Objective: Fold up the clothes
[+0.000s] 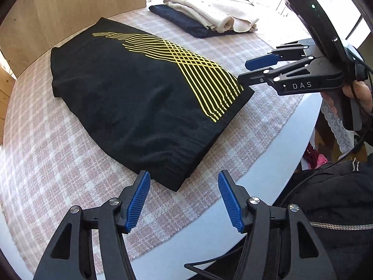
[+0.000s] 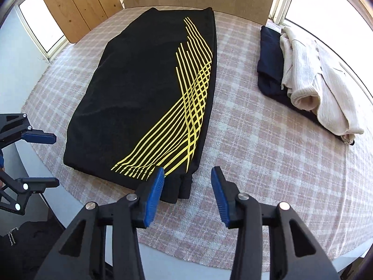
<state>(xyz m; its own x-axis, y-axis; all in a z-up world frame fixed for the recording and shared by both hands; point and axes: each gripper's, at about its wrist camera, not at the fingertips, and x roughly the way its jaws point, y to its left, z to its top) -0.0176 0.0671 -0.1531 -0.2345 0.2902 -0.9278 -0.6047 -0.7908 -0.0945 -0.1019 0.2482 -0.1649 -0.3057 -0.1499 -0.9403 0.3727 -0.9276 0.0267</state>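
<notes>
Black garment [image 2: 139, 98] with crossing yellow lines lies folded into a long rectangle on the pink-and-white checked cloth [image 2: 268, 163]. Right gripper [image 2: 186, 196] stands open at its near end, blue pads apart, nothing between them, left pad over the garment's corner. Left gripper [image 2: 52, 161] at the left edge, also open. Cream knit [image 2: 314, 88] lies atop a navy piece [image 2: 270, 63], well apart on the right.

Bright windows [image 2: 326, 4], wood panels [image 2: 77, 7], checked tablecloth [image 2: 268, 140]

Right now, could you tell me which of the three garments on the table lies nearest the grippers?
The black garment with yellow lines; the navy garment and cream knit are stacked farther away.
</notes>
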